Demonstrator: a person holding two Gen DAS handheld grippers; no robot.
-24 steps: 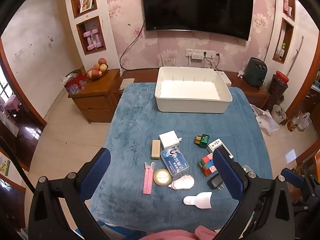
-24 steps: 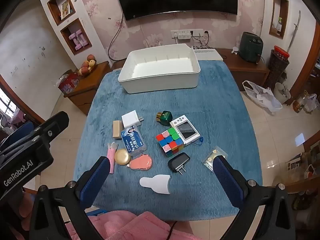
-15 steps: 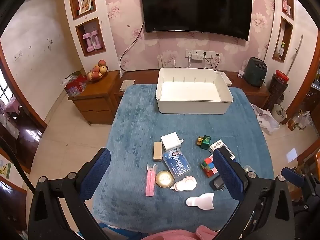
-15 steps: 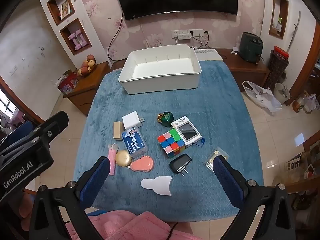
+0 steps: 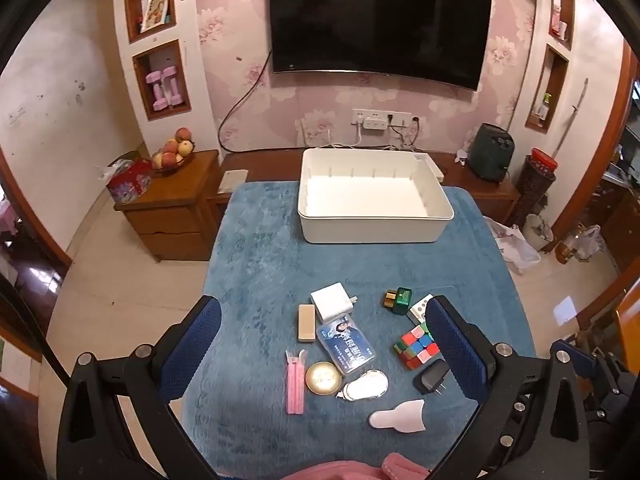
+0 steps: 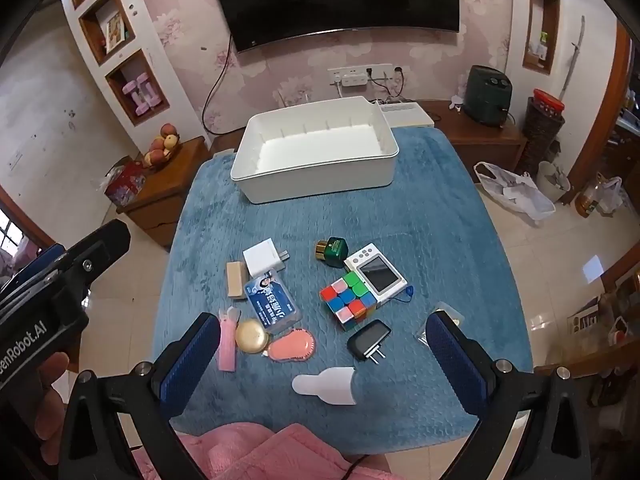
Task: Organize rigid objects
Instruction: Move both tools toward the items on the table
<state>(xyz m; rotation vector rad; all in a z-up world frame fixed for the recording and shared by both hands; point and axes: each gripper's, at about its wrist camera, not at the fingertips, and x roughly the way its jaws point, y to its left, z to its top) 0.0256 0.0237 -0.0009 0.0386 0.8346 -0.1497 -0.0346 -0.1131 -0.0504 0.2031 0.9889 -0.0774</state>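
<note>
An empty white bin [image 5: 376, 212] [image 6: 316, 164] stands at the far end of a blue-clothed table [image 5: 260, 264]. Small objects lie near me: a white charger [image 5: 331, 303] [image 6: 262, 261], a tan block [image 5: 307, 322], a blue card case [image 5: 346, 345] [image 6: 272, 306], a colour cube [image 5: 414, 346] [image 6: 350, 298], a green bottle [image 6: 334, 253], a white handheld device [image 6: 376, 274], a black plug [image 6: 369, 339], a gold compact [image 6: 251, 337], a pink comb [image 6: 294, 346], a pink clip [image 5: 295, 380] and a white scoop [image 6: 326, 385]. My left gripper [image 5: 320, 344] and right gripper [image 6: 322, 354] are both open and empty, above these.
A wooden side cabinet [image 5: 172, 204] with a fruit bowl stands left of the table. A low TV bench with a dark appliance [image 5: 490, 152] runs behind it. A small clear packet [image 6: 440, 322] lies near the right table edge. Pink cloth [image 6: 256, 452] is at the near edge.
Both grippers have drifted slightly back and up; the objects sit a little lower in the left view. Nothing was grasped or moved.
</note>
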